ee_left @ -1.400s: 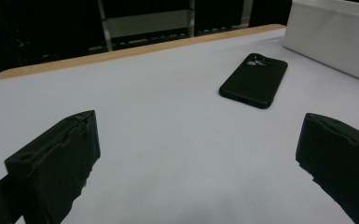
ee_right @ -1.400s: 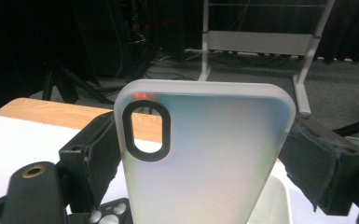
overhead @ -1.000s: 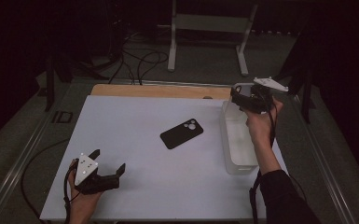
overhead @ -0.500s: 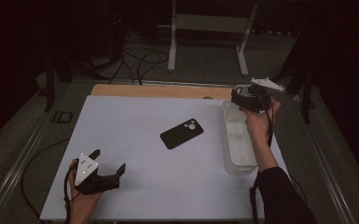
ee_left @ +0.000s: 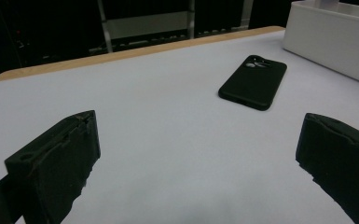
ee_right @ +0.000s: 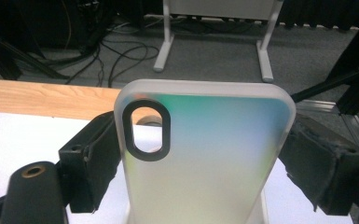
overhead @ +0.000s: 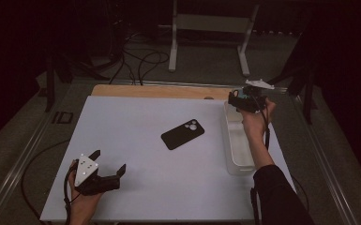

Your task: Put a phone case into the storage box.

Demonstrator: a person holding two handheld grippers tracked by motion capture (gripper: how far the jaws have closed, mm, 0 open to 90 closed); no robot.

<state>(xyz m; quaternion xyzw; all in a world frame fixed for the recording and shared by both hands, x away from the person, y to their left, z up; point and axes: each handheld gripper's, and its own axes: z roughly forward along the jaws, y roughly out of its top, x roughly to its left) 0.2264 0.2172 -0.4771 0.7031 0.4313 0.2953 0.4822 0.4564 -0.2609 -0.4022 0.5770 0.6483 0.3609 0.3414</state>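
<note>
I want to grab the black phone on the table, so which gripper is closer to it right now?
Left, narrowly. The left gripper sits open below-left of the black phone; the right gripper holds a translucent case over the white bin.

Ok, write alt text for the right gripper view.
A translucent phone case with a green-blue sheen and an oval camera cutout stands upright, gripped at its sides by the right gripper. Behind it lie the white table top, its wooden edge strip, and a dark floor with cables.
</note>
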